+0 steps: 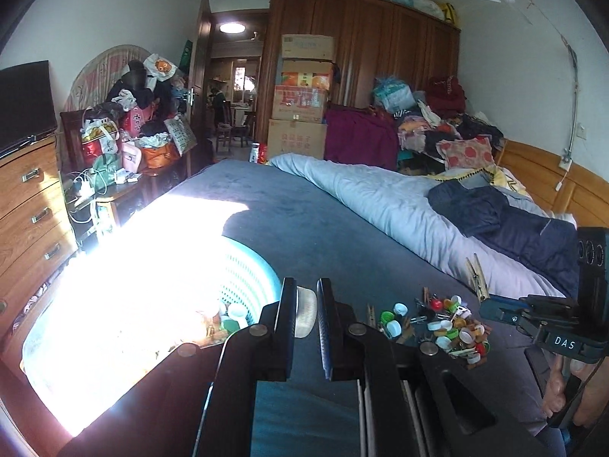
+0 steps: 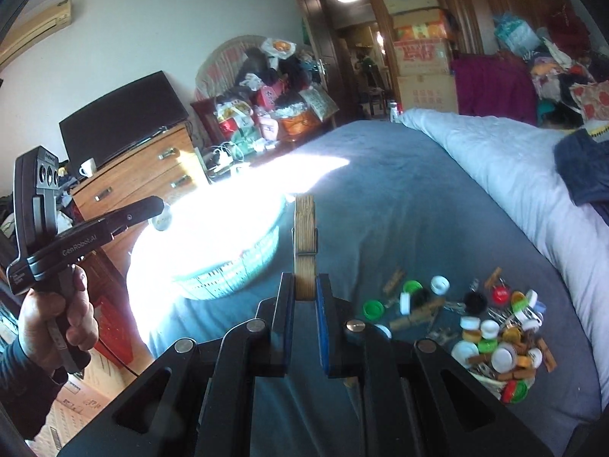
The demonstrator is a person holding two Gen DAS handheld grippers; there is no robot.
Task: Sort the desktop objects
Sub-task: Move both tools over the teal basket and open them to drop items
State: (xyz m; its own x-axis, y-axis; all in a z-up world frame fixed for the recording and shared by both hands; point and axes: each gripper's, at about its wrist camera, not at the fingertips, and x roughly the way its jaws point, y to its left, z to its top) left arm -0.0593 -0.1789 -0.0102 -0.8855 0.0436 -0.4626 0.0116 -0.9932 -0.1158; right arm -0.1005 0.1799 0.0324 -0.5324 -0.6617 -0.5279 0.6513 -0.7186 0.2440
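My left gripper (image 1: 306,314) is shut on a white ribbed bottle cap (image 1: 306,316), held above the rim of a light teal plastic basket (image 1: 247,278). My right gripper (image 2: 304,289) is shut on a wooden clothespin (image 2: 305,243), held upright above the grey-blue bedspread. A pile of coloured bottle caps, clothespins and paper clips (image 2: 495,327) lies on the bed to the right; it also shows in the left wrist view (image 1: 445,321). The right gripper (image 1: 483,306) with its clothespin (image 1: 475,276) shows at the right of the left wrist view. The left gripper (image 2: 161,215) hovers over the basket (image 2: 228,262).
A folded pale quilt (image 1: 380,198) and dark clothes (image 1: 514,224) lie on the bed's right side. A wooden dresser (image 1: 26,205) with a TV stands at the left. Strong sunlight washes out the basket's inside. Boxes (image 1: 300,114) and a wardrobe stand at the back.
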